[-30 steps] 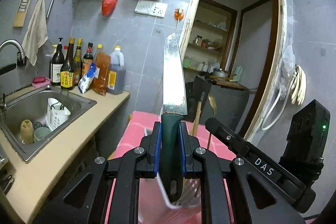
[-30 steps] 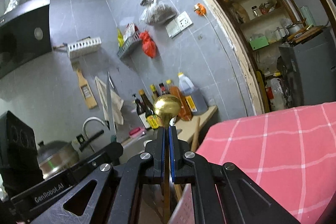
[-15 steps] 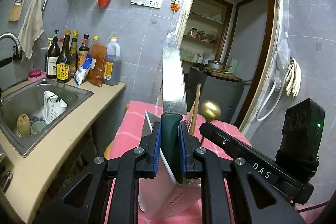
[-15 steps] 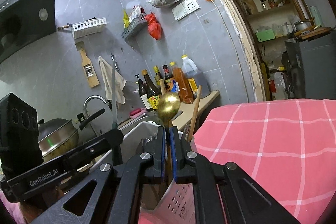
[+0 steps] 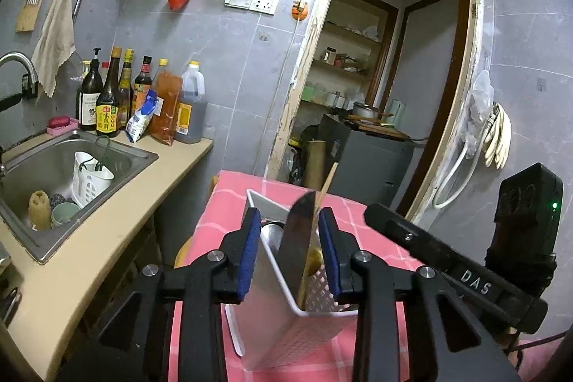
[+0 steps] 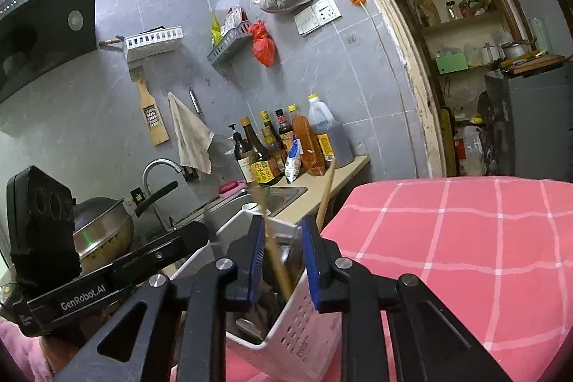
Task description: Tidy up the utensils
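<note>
Drop-off step basically done. My left gripper (image 5: 289, 251) jaws just opened, released: steel-bladed knife (image 5: 299, 238) stands loose between them, inside white perforated plastic caddy (image 5: 315, 321) on pink checked table (image 6: 465, 238). Right gripper (image 6: 283, 260) jaws also just opened, wooden-handled ladle (image 6: 277, 269) free between them in caddy. Next I reckon: lift both straight up without snagging handles.

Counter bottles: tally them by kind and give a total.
Pump bottle: 1
Dark sauce bottles: 3
Orange bottle: 1
Jug: 1
Total: 6
</note>
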A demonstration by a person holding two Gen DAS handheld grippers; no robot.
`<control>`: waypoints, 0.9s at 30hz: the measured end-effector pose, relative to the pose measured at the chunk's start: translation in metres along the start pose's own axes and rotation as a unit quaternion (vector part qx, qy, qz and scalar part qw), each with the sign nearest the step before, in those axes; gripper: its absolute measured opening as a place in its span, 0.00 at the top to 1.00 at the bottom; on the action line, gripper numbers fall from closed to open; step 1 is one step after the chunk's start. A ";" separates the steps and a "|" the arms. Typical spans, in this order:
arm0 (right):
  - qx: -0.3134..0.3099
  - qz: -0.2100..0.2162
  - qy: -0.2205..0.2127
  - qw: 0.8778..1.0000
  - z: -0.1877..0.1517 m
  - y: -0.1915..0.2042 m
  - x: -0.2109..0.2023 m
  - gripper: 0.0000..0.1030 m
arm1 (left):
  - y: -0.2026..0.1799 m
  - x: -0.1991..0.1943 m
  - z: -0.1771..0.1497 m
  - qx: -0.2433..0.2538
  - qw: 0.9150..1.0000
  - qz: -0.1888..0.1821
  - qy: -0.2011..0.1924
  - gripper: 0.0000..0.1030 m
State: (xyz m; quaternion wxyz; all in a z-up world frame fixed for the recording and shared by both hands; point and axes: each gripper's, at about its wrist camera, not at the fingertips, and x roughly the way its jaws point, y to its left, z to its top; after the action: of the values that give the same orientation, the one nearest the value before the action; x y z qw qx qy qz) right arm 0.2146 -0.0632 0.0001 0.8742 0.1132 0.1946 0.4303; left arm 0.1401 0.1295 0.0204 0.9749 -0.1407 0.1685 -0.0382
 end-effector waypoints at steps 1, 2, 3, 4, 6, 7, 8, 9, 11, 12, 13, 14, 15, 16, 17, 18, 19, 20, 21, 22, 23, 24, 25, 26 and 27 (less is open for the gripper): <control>0.001 -0.006 -0.003 1.000 0.002 0.000 -0.004 0.81 | -0.001 -0.002 0.001 -0.001 1.000 0.001 -0.002 0.73; 0.003 -0.011 -0.006 1.000 0.005 0.000 -0.009 0.81 | -0.002 -0.005 0.003 -0.002 1.000 0.001 -0.003 0.73; 0.005 -0.019 -0.009 1.000 0.008 0.001 -0.014 0.80 | -0.003 -0.008 0.005 -0.003 1.000 0.001 -0.006 0.73; 0.007 -0.024 -0.013 1.000 0.009 0.002 -0.020 0.73 | -0.005 -0.011 0.007 -0.004 1.000 0.001 -0.009 0.71; 0.011 -0.041 -0.019 0.999 0.013 0.005 -0.033 0.61 | -0.009 -0.020 0.012 -0.001 1.000 0.009 -0.015 0.62; 0.011 -0.047 -0.020 0.999 0.014 0.007 -0.038 0.57 | -0.012 -0.026 0.014 0.000 1.000 0.013 -0.020 0.56; 0.010 -0.063 -0.019 0.998 0.015 0.010 -0.047 0.55 | -0.014 -0.031 0.015 0.002 1.000 0.016 -0.024 0.54; 0.010 -0.075 -0.017 0.997 0.016 0.012 -0.052 0.53 | -0.016 -0.036 0.017 0.003 1.000 0.018 -0.023 0.52; 0.013 -0.099 -0.010 0.995 0.015 0.016 -0.065 0.41 | -0.020 -0.045 0.019 0.004 1.000 0.021 -0.014 0.42; 0.013 -0.115 -0.004 0.993 0.013 0.018 -0.073 0.38 | -0.022 -0.048 0.018 0.004 1.000 0.026 -0.007 0.39; 0.013 -0.121 0.000 0.993 0.012 0.020 -0.079 0.33 | -0.024 -0.052 0.018 0.003 1.000 0.030 0.003 0.33; 0.012 -0.134 0.006 0.991 0.009 0.021 -0.086 0.30 | -0.025 -0.055 0.016 0.002 0.999 0.031 0.013 0.30; 0.012 -0.148 0.012 0.989 0.007 0.023 -0.093 0.28 | -0.027 -0.058 0.013 0.004 0.999 0.033 0.022 0.29; 0.014 -0.158 0.018 0.987 0.003 0.025 -0.100 0.24 | -0.029 -0.060 0.010 0.005 0.999 0.038 0.033 0.27; 0.016 -0.170 0.023 0.985 0.000 0.026 -0.106 0.20 | -0.030 -0.063 0.006 0.005 0.998 0.041 0.044 0.25; 0.018 -0.179 0.025 0.983 -0.003 0.026 -0.111 0.18 | -0.031 -0.064 0.001 0.003 0.998 0.043 0.056 0.24; 0.020 -0.189 0.027 0.981 -0.007 0.028 -0.119 0.13 | -0.031 -0.066 -0.004 0.000 0.997 0.043 0.068 0.23; 0.022 -0.199 0.027 0.979 -0.010 0.028 -0.125 0.07 | -0.032 -0.067 -0.009 -0.005 0.996 0.044 0.078 0.22; 0.023 -0.205 0.026 0.978 -0.013 0.029 -0.130 0.04 | -0.032 -0.068 -0.014 -0.010 0.995 0.045 0.087 0.22; 0.024 -0.212 0.027 0.977 -0.017 0.030 -0.135 0.01 | -0.033 -0.070 -0.020 -0.014 0.994 0.047 0.094 0.21; 0.025 -0.223 0.028 0.974 -0.021 0.030 -0.141 0.00 | -0.033 -0.073 -0.026 -0.018 0.994 0.049 0.099 0.20; 0.025 -0.229 0.028 0.973 -0.024 0.031 -0.144 0.00 | -0.034 -0.074 -0.032 -0.020 0.993 0.051 0.103 0.20; 0.024 -0.237 0.029 0.971 -0.028 0.031 -0.149 0.00 | -0.034 -0.076 -0.036 -0.022 0.993 0.055 0.105 0.18; 0.024 -0.245 0.028 0.969 -0.032 0.032 -0.153 0.00 | -0.034 -0.078 -0.041 -0.022 0.992 0.059 0.105 0.17; 0.024 -0.251 0.027 0.967 -0.034 0.033 -0.156 0.00 | -0.034 -0.080 -0.043 -0.021 0.992 0.062 0.104 0.17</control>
State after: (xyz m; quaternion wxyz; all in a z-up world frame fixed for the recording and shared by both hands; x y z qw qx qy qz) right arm 0.0900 -0.1665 0.0192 0.9457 0.0699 0.2500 0.1955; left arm 0.0489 0.0955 0.0164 0.9493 -0.1462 0.2781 0.0112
